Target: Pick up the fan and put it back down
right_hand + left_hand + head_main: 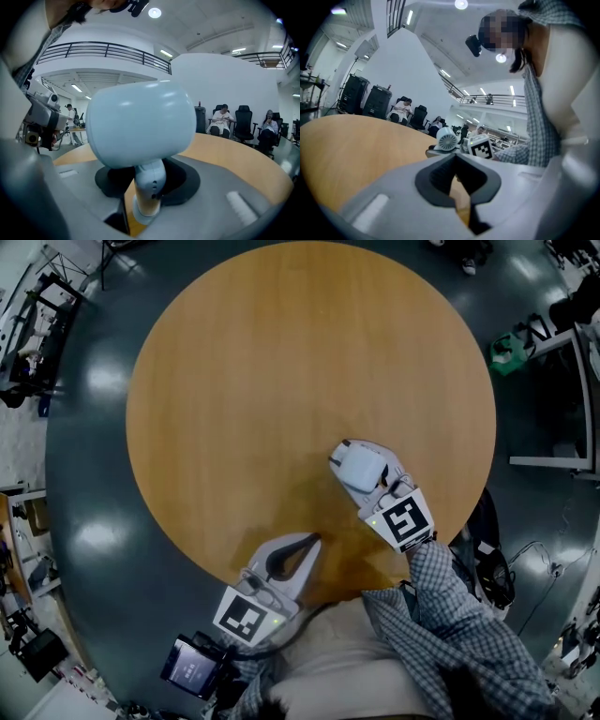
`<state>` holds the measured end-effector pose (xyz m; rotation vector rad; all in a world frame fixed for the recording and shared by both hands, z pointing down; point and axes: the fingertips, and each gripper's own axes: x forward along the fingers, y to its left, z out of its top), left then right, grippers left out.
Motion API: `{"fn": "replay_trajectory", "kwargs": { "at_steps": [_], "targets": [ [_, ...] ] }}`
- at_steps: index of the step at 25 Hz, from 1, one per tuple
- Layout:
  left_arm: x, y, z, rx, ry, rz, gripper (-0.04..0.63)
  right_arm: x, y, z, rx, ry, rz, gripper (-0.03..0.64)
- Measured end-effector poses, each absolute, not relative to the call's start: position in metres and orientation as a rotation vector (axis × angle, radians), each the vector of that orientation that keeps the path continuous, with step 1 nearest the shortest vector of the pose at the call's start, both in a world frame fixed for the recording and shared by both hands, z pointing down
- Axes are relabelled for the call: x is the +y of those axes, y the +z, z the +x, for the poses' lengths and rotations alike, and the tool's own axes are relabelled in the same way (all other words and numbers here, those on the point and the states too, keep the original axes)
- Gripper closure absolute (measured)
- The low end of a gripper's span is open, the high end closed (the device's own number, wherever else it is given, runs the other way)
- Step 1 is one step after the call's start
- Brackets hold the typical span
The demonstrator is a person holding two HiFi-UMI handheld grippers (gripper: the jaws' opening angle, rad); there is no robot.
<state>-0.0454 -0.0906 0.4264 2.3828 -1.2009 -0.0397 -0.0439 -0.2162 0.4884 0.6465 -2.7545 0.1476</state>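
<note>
Precariously, the right claw (149, 185) clamps the fan (140, 122) by its slim neck; the heavy head could twist free. Left claw (457, 176) closed, empty.

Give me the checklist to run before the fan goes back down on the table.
1. Grip: jaws of the right gripper clamp the stem of the fan: ok.
2. Fan upright, head above stem: ok.
3. Bare table around the fan for set-down: ok.
4. The left gripper is apart from the fan, nothing between its jaws: ok.
5. Gap between the base and the table: cannot tell.
</note>
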Motion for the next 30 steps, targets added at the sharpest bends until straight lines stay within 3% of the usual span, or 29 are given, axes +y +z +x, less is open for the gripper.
{"fn": "replay_trajectory", "kwargs": {
  "at_steps": [30],
  "targets": [
    [-0.067,0.339,-0.025,-1.039,-0.125,2.724,0.595,-0.169,0.379,-0.009,-2.743,0.038,0.962,0.480]
  ]
}}
